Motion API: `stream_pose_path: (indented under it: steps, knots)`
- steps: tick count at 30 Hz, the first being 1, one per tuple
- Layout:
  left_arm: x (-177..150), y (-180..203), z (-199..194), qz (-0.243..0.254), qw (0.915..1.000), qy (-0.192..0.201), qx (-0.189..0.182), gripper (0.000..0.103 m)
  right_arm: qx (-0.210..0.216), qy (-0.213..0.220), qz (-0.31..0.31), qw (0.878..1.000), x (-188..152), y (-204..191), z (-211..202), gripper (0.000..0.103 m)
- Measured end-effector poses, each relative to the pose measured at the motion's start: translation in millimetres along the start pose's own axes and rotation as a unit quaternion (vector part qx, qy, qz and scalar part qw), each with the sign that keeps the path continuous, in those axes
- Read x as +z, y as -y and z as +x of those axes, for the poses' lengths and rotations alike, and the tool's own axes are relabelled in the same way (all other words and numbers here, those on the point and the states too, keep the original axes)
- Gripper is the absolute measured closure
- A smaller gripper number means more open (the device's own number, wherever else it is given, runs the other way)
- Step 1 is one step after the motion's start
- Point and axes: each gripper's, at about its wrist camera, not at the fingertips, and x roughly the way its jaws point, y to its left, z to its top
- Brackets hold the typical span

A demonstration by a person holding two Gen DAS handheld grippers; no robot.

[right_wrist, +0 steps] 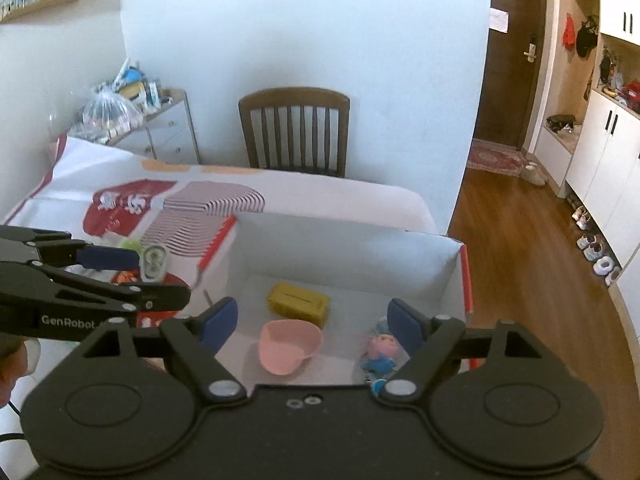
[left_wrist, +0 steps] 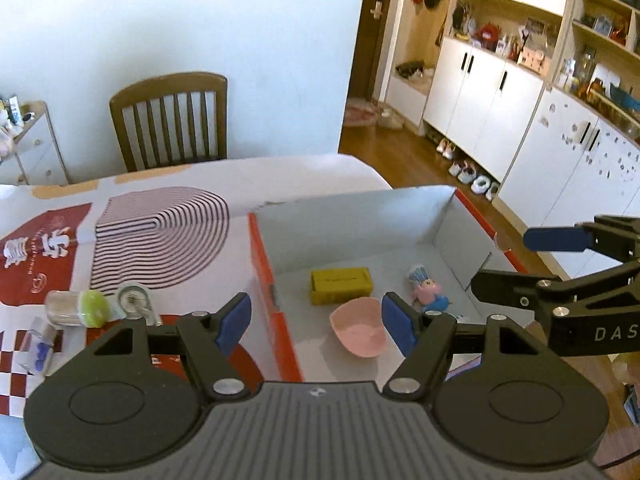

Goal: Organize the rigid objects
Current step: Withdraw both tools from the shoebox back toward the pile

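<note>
1. Table: it carries a patterned cloth and every work item. It is the common surface for sorting.
2. Box: an open, white-lined box with orange-red rims stands on the right part of the table. Judged from its contents, it serves as the collection bin.
3. Left gripper: its jaws stand apart and empty above the box's left wall. Nothing lies between the blue pads, so it appears free for the next pick.
4. Right gripper: its jaws stand wide and hold nothing. It hangs over the near part of the box, above the items already inside.
5. Yellow block: it lies flat on the box floor, toward the back wall.
6. Pink bowl: it rests tilted on the box floor, just in front of the yellow block.
7. Toy figure: it lies in the box, to the right of the bowl and apart from it.
8. Green-capped jar: it lies on its side on the cloth, outside the box and to its left. It probably awaits transfer.
9. Clear jar: it lies just beside the green-capped jar, also outside the box.
10. Small clear packet: it rests nearest the table's front left; contents unreadable.
</note>
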Motion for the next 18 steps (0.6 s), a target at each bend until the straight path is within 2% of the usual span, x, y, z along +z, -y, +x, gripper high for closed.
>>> stream_pose_path:
  steps: [10, 16, 18]
  knots:
    - [-18.1, -46.7, -28.8, -0.012, 0.9998, 0.012, -0.007, 0.031, 0.014, 0.015, 0.027, 0.999, -11.6, -45.5, -10.2, 0.015]
    - [-31.5, -81.3, -42.7, -0.021, 0.9996, 0.02, 0.001, 0.028, 0.032, 0.023, 0.033, 0.999, -17.9, -80.7, -10.9, 0.008]
    - [-35.2, -95.8, -46.3, -0.026, 0.9995, 0.018, 0.005, 0.023, 0.036, 0.025, 0.034, 0.998, -19.4, -91.4, -10.3, 0.006]
